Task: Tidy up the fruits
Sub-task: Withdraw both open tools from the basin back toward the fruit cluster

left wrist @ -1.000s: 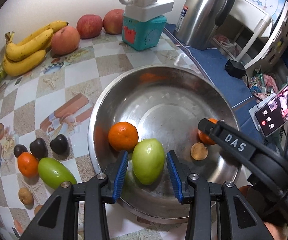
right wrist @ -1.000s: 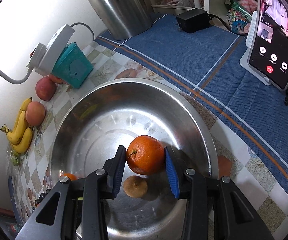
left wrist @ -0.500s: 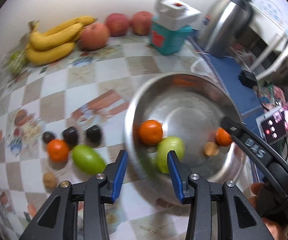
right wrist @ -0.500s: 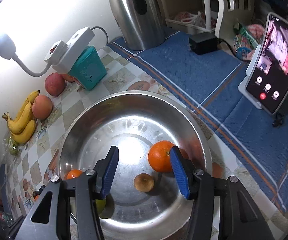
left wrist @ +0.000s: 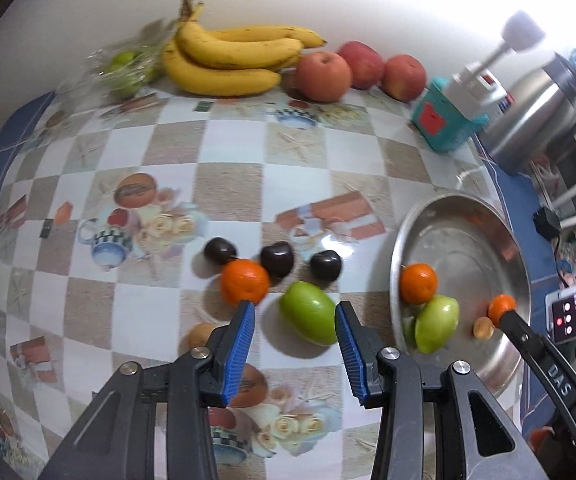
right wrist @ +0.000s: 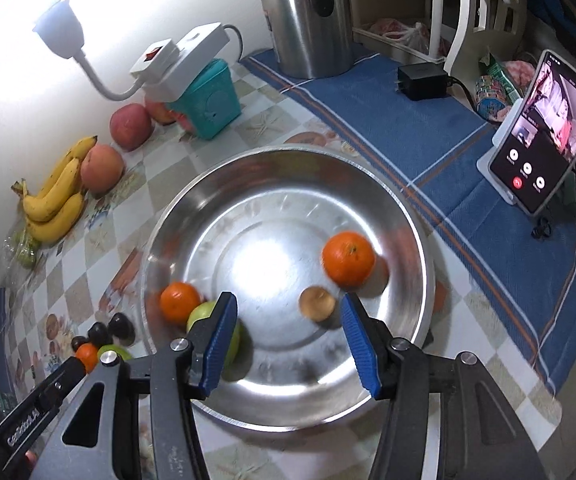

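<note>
Left wrist view
- Landmark: I place everything against the steel bowl [left wrist: 408, 232].
- Left gripper [left wrist: 295, 320]: jaws wide, nothing held; they flank the green fruit on the table [left wrist: 308, 318], which lies just outside the bowl's rim.
- Step in hand: my reading is a pick approach on this green fruit, for transfer into the bowl.
- Next move calls for: advancing until the blue pads sit alongside the fruit's middle, then closing gently. It is smooth and egg-shaped, so I expect it to slip or roll if pinched near an end.
- Neighbours: a loose orange [left wrist: 245, 282] just beyond the green fruit, farther from the bowl, close to one finger; three dark fruits [left wrist: 276, 258] in a row beyond it; a small brown fruit [left wrist: 202, 332] partly hidden by the finger. Risk: nudging the orange on closing.
- In the bowl: an orange, a green fruit and a small brown one, all near the rim closest to me.
- Well beyond the bowl, by the wall: bananas [left wrist: 228, 64], red apples [left wrist: 324, 76].

Right wrist view
- Right gripper [right wrist: 286, 326]: spread wide, empty, hovering over the near part of the bowl.
- Bowl contents: bowl orange [right wrist: 348, 258] ahead of the right-hand finger, not gripped; small brown fruit in the bowl [right wrist: 317, 303] between the fingers; second orange [right wrist: 179, 302] touching green fruit in the bowl [right wrist: 208, 320] at the opposite side.
- Progress: judged partial; several small fruits are not yet in the bowl.
</note>
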`<state>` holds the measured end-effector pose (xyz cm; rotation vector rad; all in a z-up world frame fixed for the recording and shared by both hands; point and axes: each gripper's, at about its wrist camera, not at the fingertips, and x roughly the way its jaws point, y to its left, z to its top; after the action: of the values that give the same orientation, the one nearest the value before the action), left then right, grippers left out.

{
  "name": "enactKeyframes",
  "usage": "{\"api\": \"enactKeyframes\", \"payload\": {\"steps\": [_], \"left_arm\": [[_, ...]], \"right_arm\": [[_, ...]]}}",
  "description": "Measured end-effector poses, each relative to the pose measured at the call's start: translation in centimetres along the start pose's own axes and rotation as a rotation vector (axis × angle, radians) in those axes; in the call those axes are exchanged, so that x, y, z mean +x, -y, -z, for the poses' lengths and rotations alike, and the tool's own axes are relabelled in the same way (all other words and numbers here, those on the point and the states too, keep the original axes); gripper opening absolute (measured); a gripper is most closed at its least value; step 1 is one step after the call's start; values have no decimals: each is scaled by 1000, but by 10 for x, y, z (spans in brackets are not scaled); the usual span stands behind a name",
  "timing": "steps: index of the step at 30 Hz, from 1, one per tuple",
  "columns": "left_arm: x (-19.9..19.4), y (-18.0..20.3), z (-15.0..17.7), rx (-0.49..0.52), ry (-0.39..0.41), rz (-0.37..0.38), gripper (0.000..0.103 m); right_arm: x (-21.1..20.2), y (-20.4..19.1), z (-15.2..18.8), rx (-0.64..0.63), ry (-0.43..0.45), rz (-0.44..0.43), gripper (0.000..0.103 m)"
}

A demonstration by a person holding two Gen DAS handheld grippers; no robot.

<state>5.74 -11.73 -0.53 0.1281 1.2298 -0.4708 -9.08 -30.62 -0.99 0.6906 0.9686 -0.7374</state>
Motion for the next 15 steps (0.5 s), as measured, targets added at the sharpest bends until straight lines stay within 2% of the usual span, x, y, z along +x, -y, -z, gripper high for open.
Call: {"api": "enactKeyframes", "payload": {"steps": [5,8,11,12,15], "left_arm": [[-2,-16,-2,-40,2,-5,46],[0,-21,-2,-55,-6,-9,51],[4,-23,-3,-63,-12,-22,58],[5,-24,-3,-66,-14,-26,63],[9,-27,-4,-74,-21,-46,69]], "right_arm": [[-10,-14,6,-4,-2,13,55],[-11,-19,7,29,-18,3,55],[-9,-25,10,39,-30,12,55],[-6,-27,10,38,-36,11,55],[0,-28,8,32,-50,7,57]]}}
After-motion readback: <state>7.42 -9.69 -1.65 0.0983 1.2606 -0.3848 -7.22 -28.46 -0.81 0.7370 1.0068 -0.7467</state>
